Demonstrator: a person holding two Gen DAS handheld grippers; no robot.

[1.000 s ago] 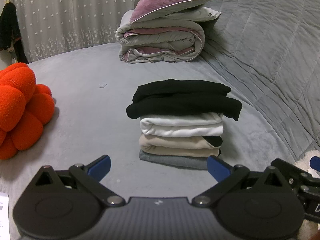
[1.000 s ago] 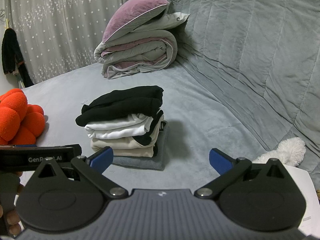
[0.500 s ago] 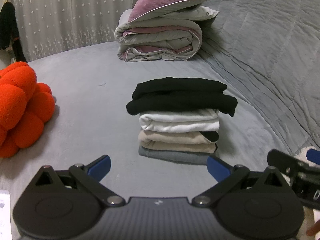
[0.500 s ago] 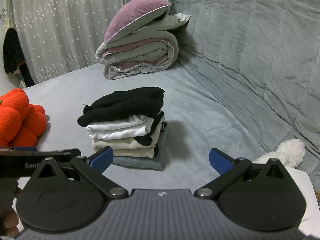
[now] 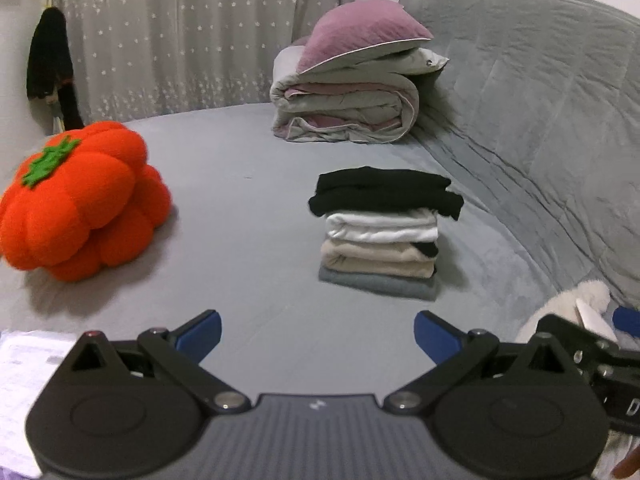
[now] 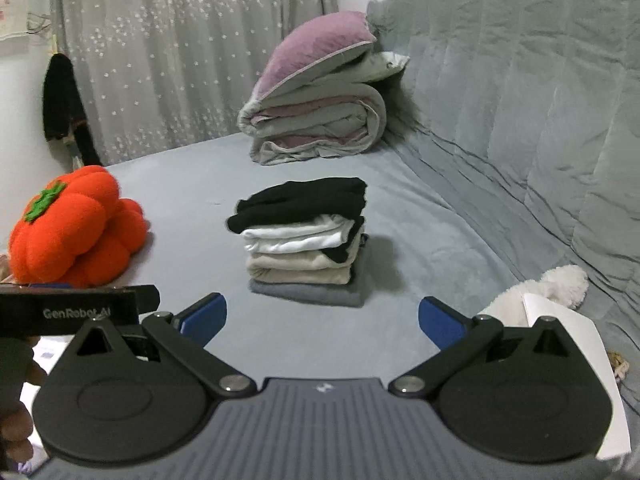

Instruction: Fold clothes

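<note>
Two hand-held grippers, left [image 5: 316, 334] and right [image 6: 322, 318], are hovering released and empty above the grey bed [image 5: 248, 216], both facing the stack of folded clothes [image 5: 382, 236] lying mid-bed. Only the right wrist view is showing white paper [image 6: 576, 344] beside the plush toy [image 6: 560, 284]; the orange pumpkin cushion [image 5: 76, 204] is showing in both.

Lower left of my right wrist view: white lettering "GenRobot.AI" on the black body of my left tongs [image 6: 76, 312]. Lower right of the left view, my right tongs [image 5: 624, 400] show one letter, "D".
</note>
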